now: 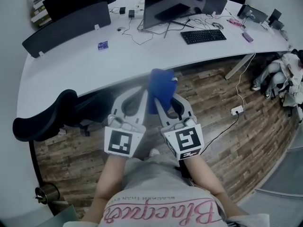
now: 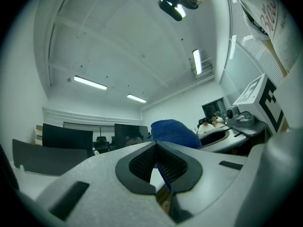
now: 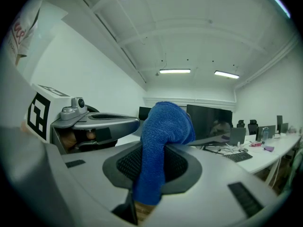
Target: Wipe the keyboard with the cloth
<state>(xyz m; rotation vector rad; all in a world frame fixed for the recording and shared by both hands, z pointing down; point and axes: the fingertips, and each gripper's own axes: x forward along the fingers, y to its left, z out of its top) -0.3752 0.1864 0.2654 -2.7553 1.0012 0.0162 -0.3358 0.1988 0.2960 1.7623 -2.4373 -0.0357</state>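
Note:
A black keyboard [image 1: 203, 35] lies on the curved white desk [image 1: 71, 67], far ahead and to the right of both grippers; it shows small in the right gripper view [image 3: 239, 157]. My right gripper [image 1: 165, 92] is shut on a blue cloth [image 1: 160, 85], which bunches above its jaws [image 3: 163, 126] and hangs down between them. The left gripper [image 1: 142, 91] is held close beside it with its jaws together and nothing between them. From the left gripper view, the cloth [image 2: 173, 129] rises just behind the closed jaws. Both grippers are held in the air in front of the desk edge.
A dark monitor [image 1: 175, 4] with loose cables stands behind the keyboard. A black partition [image 1: 66, 25] lines the desk's far left. An office chair [image 1: 45, 119] stands on the wooden floor at left. A power strip [image 1: 236, 110] and a pile of bags [image 1: 284, 77] sit at right.

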